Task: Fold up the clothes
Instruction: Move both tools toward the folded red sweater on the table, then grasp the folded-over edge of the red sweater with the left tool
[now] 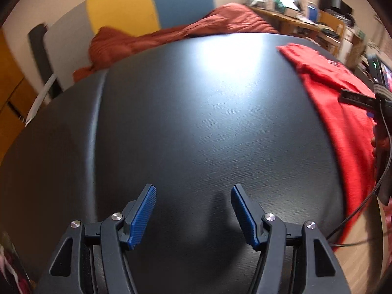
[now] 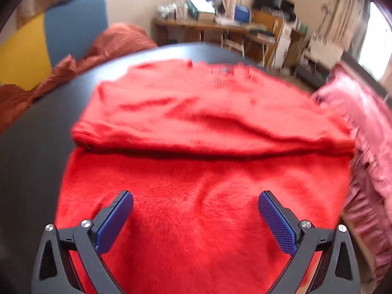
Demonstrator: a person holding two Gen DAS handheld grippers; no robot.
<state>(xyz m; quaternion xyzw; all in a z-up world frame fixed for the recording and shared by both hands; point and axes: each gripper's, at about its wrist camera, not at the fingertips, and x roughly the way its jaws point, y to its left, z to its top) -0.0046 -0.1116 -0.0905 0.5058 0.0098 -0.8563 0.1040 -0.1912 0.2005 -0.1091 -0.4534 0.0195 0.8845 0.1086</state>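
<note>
A red fleece garment [image 2: 196, 147] is lying flat on the dark table [image 1: 196, 110], with its far half doubled over toward the camera so that a folded edge is running across the middle in the right wrist view. A small printed mark is showing near its far edge (too blurred to read). In the left wrist view the same garment is appearing only as a red strip along the table's right side.

The right gripper [image 2: 196, 218] is hovering over the near part of the garment, its blue-padded fingers [image 2: 115, 223] spread wide and clasping nothing. The left gripper [image 1: 193, 215] is hanging over bare tabletop, well apart from the garment, its jaws likewise standing apart and empty.

A pink ruffled cloth [image 2: 362, 147] is lying just beside the garment's right edge. Beyond the table's far side a rust-coloured quilt [image 1: 196, 29] is bunching up in front of yellow and blue panels [image 1: 152, 9], and a cluttered wooden desk [image 2: 220, 27] is standing against the back wall.
</note>
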